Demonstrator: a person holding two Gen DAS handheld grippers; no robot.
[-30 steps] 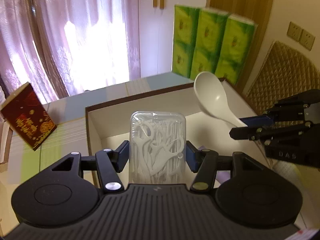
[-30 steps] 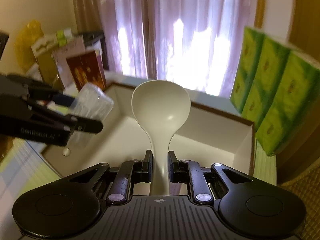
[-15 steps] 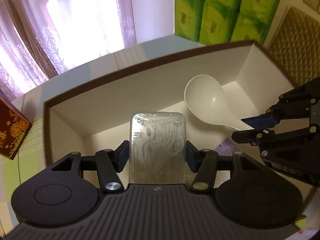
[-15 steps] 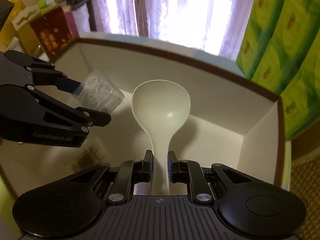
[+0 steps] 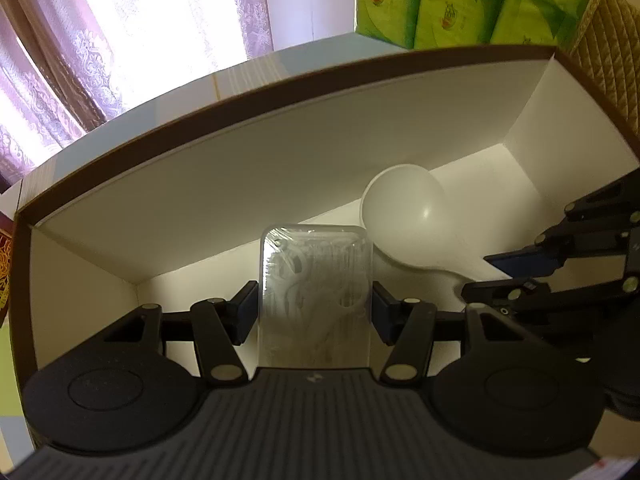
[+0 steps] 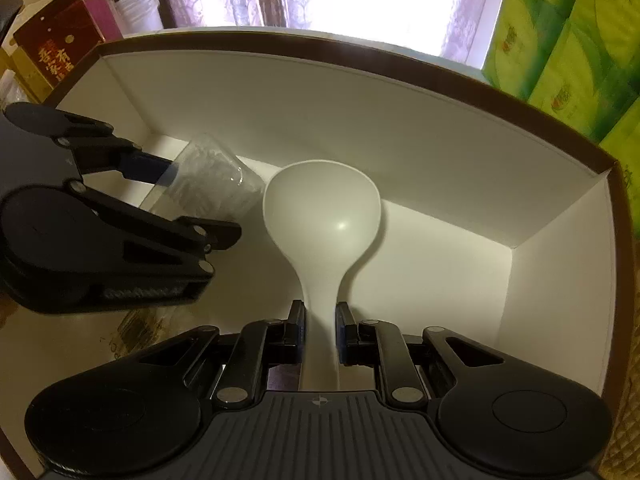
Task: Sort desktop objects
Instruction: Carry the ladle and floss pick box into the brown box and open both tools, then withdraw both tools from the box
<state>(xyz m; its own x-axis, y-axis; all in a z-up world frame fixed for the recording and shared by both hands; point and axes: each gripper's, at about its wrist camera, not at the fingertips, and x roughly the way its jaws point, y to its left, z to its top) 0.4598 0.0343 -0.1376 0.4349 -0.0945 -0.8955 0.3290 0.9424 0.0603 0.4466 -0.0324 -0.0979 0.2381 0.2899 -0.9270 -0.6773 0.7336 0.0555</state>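
White-lined box (image 5: 280, 168), brown rim: receiving bin. Left gripper (image 5: 314, 308) clamps clear floss-pick case (image 5: 314, 280); right gripper (image 6: 322, 330) pinches white spoon (image 6: 322, 216) by its handle. Both items sit low inside the box between the fingers (contact with the floor unclear). Carrying appears finished; release and withdrawal remain.

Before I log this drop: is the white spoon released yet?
Not released. The right hand-held gripper is shut on the white spoon handle, inside the box.
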